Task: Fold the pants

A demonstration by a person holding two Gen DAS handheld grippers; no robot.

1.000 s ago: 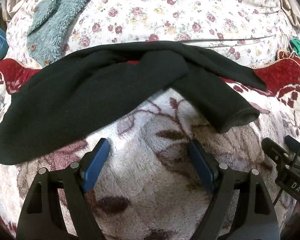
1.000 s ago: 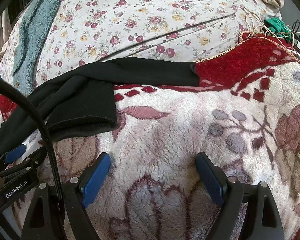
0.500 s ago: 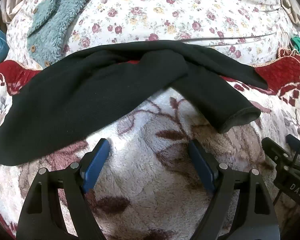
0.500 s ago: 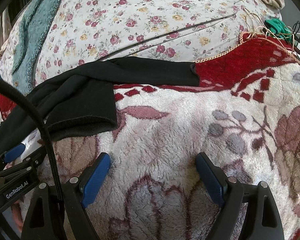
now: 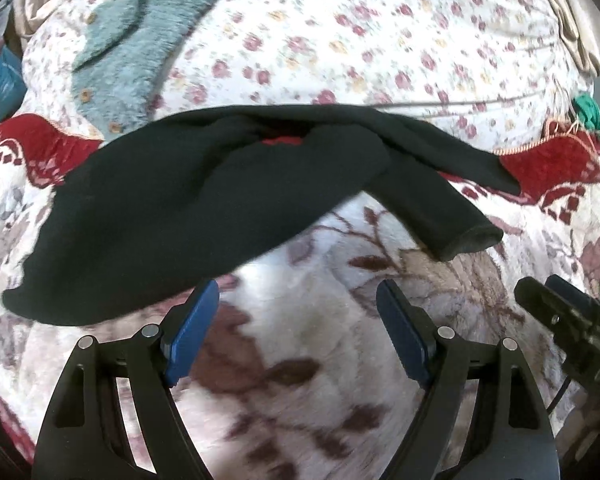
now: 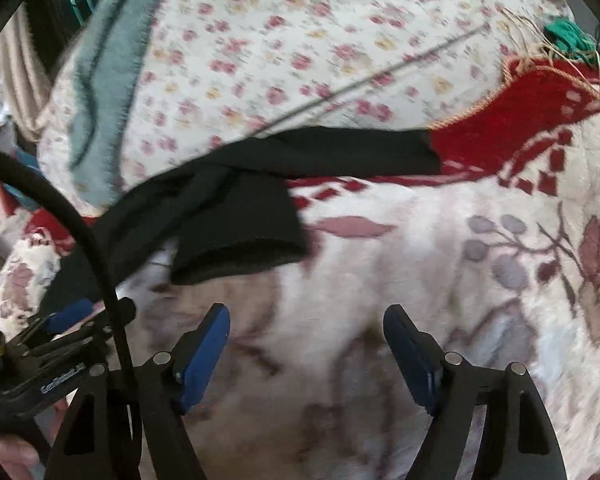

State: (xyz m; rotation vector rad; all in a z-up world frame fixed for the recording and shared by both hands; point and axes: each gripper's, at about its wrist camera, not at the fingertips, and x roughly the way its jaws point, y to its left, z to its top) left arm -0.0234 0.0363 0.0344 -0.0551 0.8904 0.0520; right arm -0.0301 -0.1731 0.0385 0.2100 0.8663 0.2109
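Black pants (image 5: 204,200) lie spread across a fleece blanket, waist end at the left, two legs running right. The nearer leg ends in an open cuff (image 5: 472,240). The farther leg (image 6: 340,152) reaches the red border. My left gripper (image 5: 296,308) stands open just short of the pants' near edge, nothing between its blue pads. My right gripper (image 6: 306,332) hovers over bare blanket, below and right of the cuff (image 6: 236,256). Its jaws are closing a little with nothing between them. Each gripper shows at the edge of the other's view.
The fleece blanket (image 5: 300,360) has a red border (image 5: 552,164). Behind it lies a floral sheet (image 5: 340,40) with a teal fuzzy garment (image 5: 128,40) at the back left. A green item (image 6: 568,34) and wire hangers sit at the far right. A black cable (image 6: 80,232) crosses the right view.
Both grippers have risen and drawn back a little, so the pants sit lower in both views. The right gripper's jaws stand slightly narrower. The pants have not moved.
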